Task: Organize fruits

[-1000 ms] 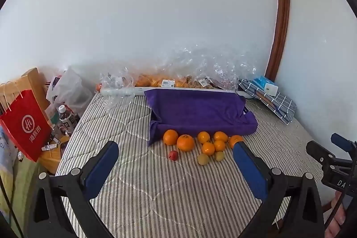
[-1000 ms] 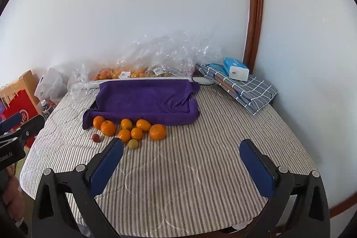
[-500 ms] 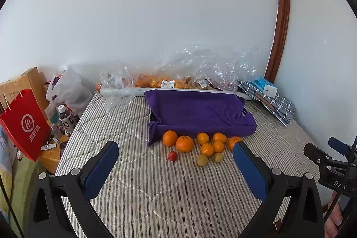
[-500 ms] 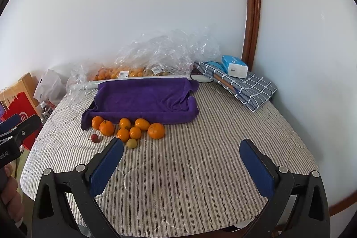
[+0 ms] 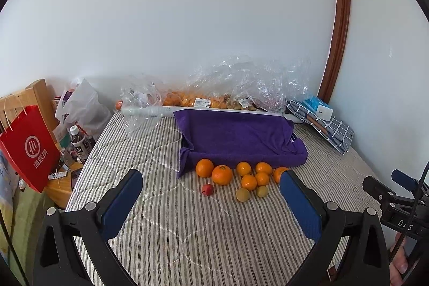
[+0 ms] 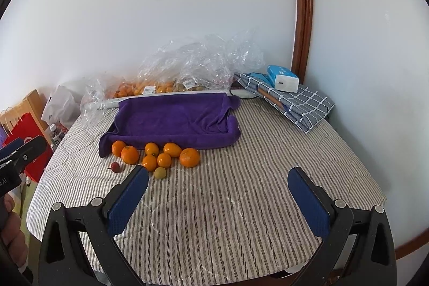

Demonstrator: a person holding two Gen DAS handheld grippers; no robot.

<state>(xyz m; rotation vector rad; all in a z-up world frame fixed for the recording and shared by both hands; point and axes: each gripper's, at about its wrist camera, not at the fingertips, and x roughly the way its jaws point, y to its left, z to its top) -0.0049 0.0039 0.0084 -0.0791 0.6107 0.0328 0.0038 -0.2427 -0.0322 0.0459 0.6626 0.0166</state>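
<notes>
Both grippers are just hanging over the near end of the striped table (image 6: pixel 241 205), nothing in either one. The left gripper (image 5: pixel 211 201) has its blue pads spread wide, and the right gripper (image 6: pixel 218 199) is spread just as wide.

The fruit is all in one loose bunch on the table, right up against the front edge of the purple towel (image 5: pixel 241 136), which looks draped over a tray, though I can't really tell what's under it. There's a cluster of oranges (image 5: pixel 222 174), two small yellow-green fruits (image 5: pixel 243 195) on the near side, and one little red fruit (image 5: pixel 207 189) off to the left of the bunch.

Behind the towel, by the wall, there are crinkly clear plastic bags (image 6: pixel 198 63) with more orange fruit inside.
</notes>
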